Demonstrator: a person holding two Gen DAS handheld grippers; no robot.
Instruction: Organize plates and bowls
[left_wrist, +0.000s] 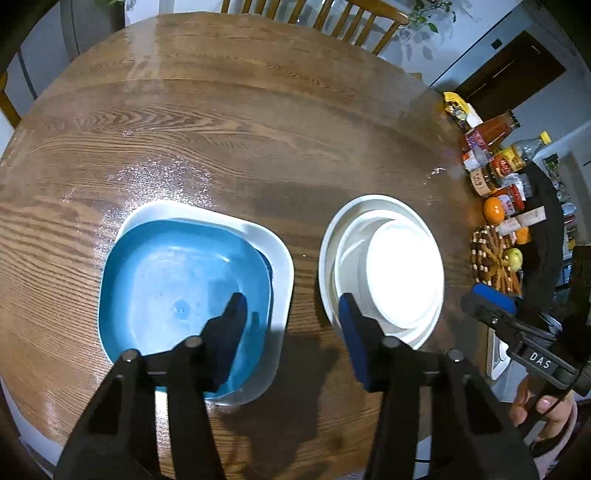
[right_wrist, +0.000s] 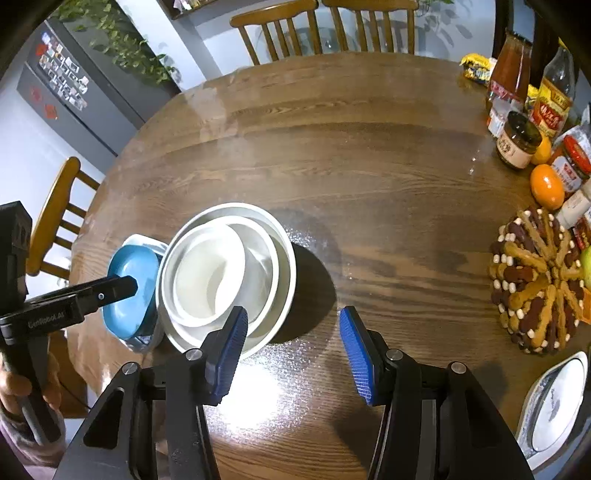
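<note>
L wrist: my left gripper (left_wrist: 291, 314) hangs w/ jaws wide apart, nothing held, over the table (left_wrist: 258, 129) between blue plate (left_wrist: 173, 291) on white plate (left_wrist: 275, 254) and white bowls (left_wrist: 388, 266). R wrist: my right gripper (right_wrist: 293, 343) gapes too, holding nothing, bowls just left.

We hold our left gripper (left_wrist: 293, 325) and right gripper (right_wrist: 293, 349) side by side, jaws spread wide, both empty
</note>
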